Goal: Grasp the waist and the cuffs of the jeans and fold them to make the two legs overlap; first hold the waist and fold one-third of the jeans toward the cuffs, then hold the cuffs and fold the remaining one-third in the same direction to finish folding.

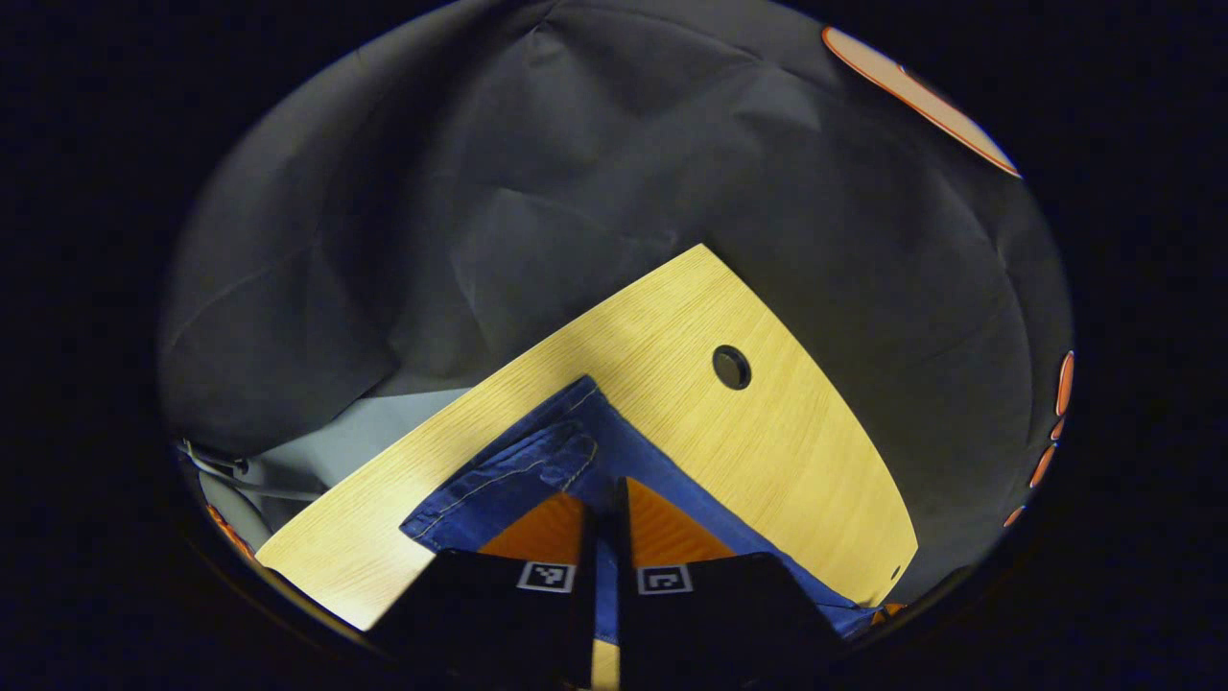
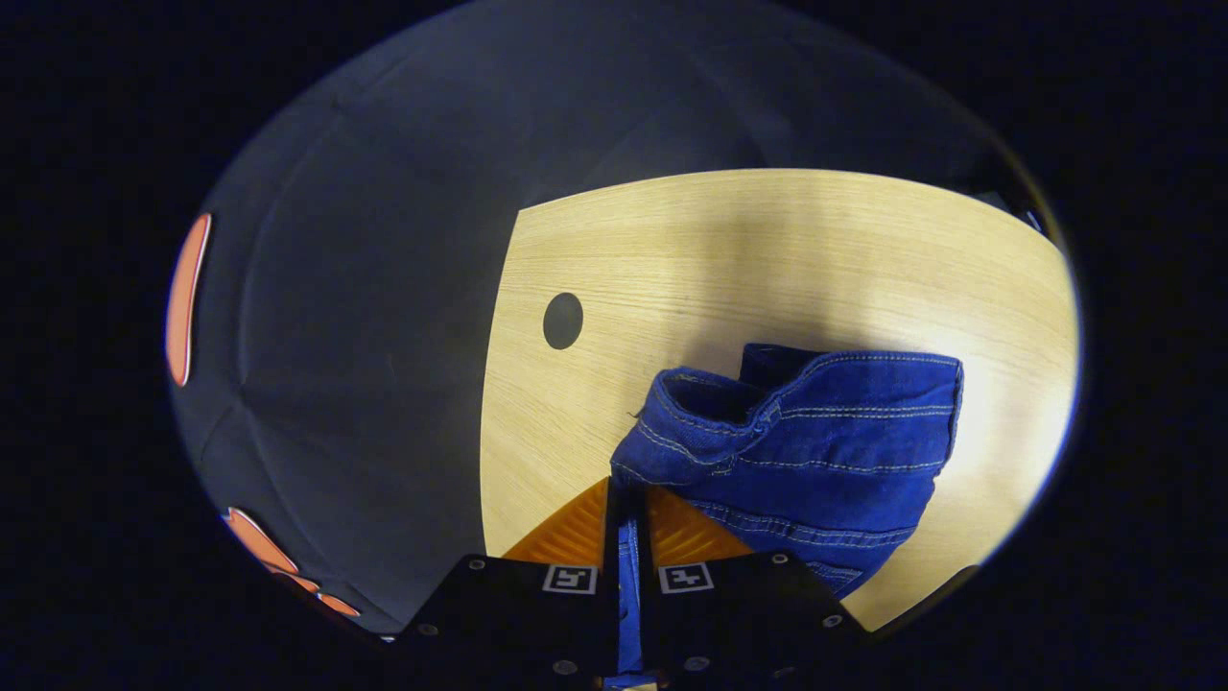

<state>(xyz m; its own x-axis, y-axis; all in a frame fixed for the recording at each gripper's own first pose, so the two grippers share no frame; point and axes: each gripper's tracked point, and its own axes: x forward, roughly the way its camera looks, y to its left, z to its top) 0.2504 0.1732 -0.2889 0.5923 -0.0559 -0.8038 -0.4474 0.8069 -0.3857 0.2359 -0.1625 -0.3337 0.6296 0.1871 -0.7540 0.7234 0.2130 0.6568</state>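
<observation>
Blue denim jeans [image 2: 806, 441] spread ahead, right of centre — your right gripper [image 2: 628, 523] and left gripper [image 1: 602, 518] both pinch cloth.

The jeans [image 1: 576, 451] are blue denim with pale contrast stitching along the seams and hems. In the left gripper view a hemmed corner of them lies flat on the wood surface [image 1: 767, 432], pointing away toward a round hole, with a rumpled fold beside it. In the right gripper view the jeans [image 2: 815, 432] are bunched into a raised, creased heap, an open hemmed edge gaping at the top, a strip of cloth running down between the tool's fingers.
</observation>
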